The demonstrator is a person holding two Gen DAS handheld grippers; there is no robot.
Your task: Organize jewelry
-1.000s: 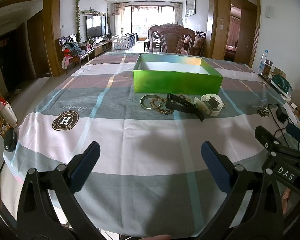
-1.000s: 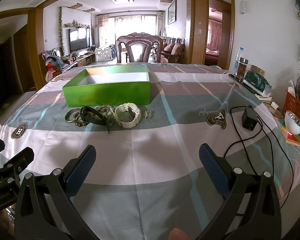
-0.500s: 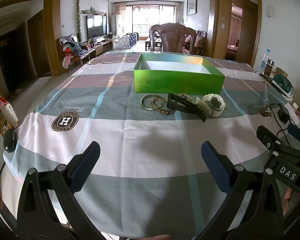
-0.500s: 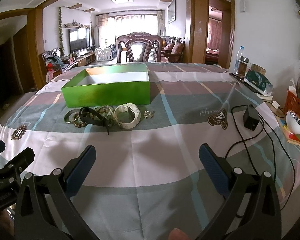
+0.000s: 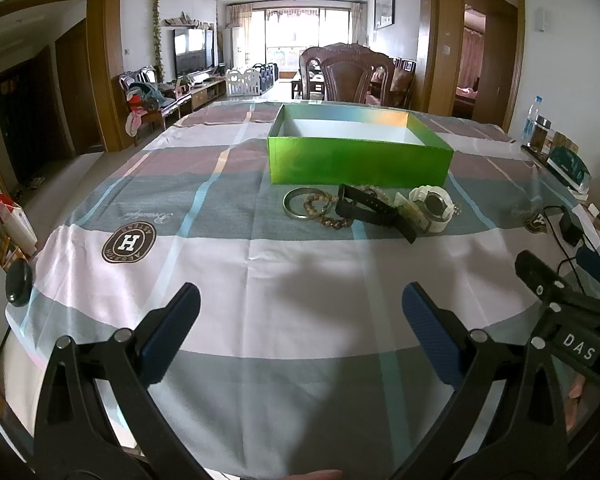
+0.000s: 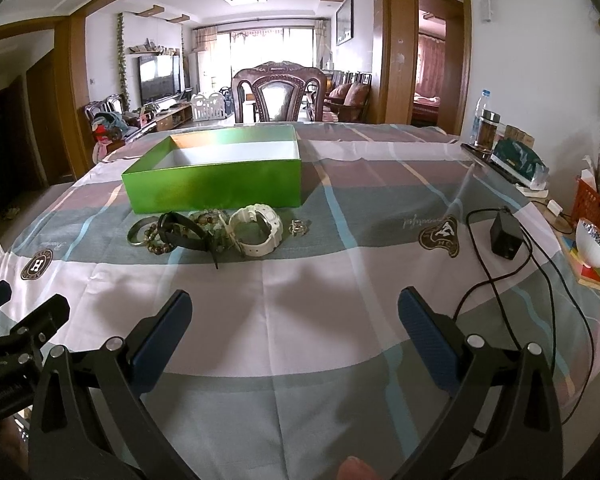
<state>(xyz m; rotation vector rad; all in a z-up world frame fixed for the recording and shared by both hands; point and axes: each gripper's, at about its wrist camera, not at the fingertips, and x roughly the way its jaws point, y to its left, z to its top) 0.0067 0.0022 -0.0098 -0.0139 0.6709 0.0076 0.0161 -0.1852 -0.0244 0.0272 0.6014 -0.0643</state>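
An open green box [image 5: 360,158] [image 6: 216,176] stands mid-table. In front of it lies a cluster of jewelry: a metal bangle [image 5: 300,204] [image 6: 138,232], a beaded bracelet [image 5: 328,216], a black watch [image 5: 370,212] [image 6: 184,234], a white watch [image 5: 432,206] [image 6: 258,230] and a small clear piece [image 6: 299,227]. My left gripper [image 5: 298,308] is open and empty, well short of the jewelry. My right gripper [image 6: 294,312] is open and empty, also short of it.
A checked tablecloth [image 5: 260,280] covers the table. A black adapter with cable [image 6: 508,238], a white bowl [image 6: 592,242] and a red basket [image 6: 598,208] sit at the right edge. A wooden chair [image 6: 280,96] stands behind the box.
Both grippers have drifted slightly forward toward the jewelry; the view has shifted a little. Both stay open and empty.
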